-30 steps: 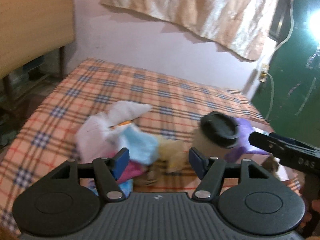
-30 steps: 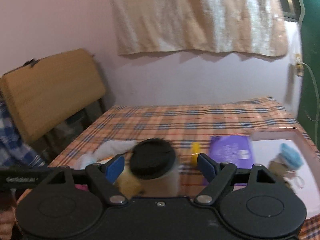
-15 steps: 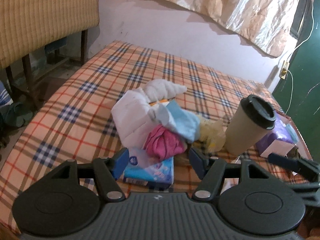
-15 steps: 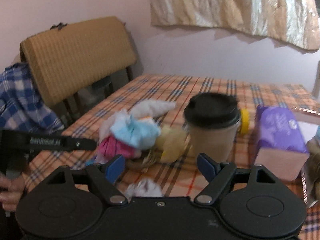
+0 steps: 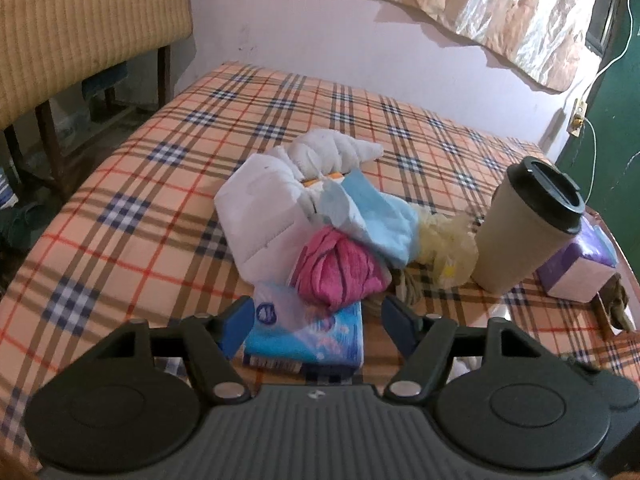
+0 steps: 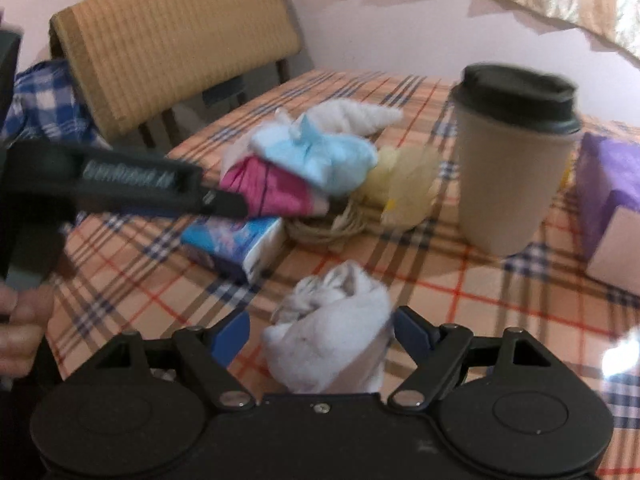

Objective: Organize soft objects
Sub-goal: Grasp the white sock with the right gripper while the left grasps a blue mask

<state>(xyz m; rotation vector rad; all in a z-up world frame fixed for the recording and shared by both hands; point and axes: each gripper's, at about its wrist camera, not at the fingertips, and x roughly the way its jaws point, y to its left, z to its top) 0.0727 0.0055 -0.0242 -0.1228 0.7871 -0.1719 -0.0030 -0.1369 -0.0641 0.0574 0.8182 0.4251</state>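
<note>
A heap of soft things lies mid-table: a white cloth (image 5: pixel 260 216), a rolled white towel (image 5: pixel 332 152), a light blue cloth (image 5: pixel 376 220), a pink cloth (image 5: pixel 340 268) and a yellow mesh wad (image 5: pixel 444 244). My left gripper (image 5: pixel 318 326) is low over the table edge, its jaws opening. A blue tissue pack (image 5: pixel 308 336) lies between them, with a gap at the right pad. My right gripper (image 6: pixel 322 334) straddles a crumpled white cloth bundle (image 6: pixel 332 332). Its jaws are closing, and a gap shows at the left pad.
A beige cup with a black lid (image 5: pixel 524 224) stands right of the heap, a purple tissue box (image 5: pixel 576 268) beyond it. A woven coil (image 6: pixel 328 224) lies under the heap. A chair with a woven back (image 6: pixel 176 40) stands at the table's left side.
Both grippers have come down toward the checked tablecloth. The right one swung left, and the white bundle now sits between its jaws. The blue pack now lies between the left jaws.
</note>
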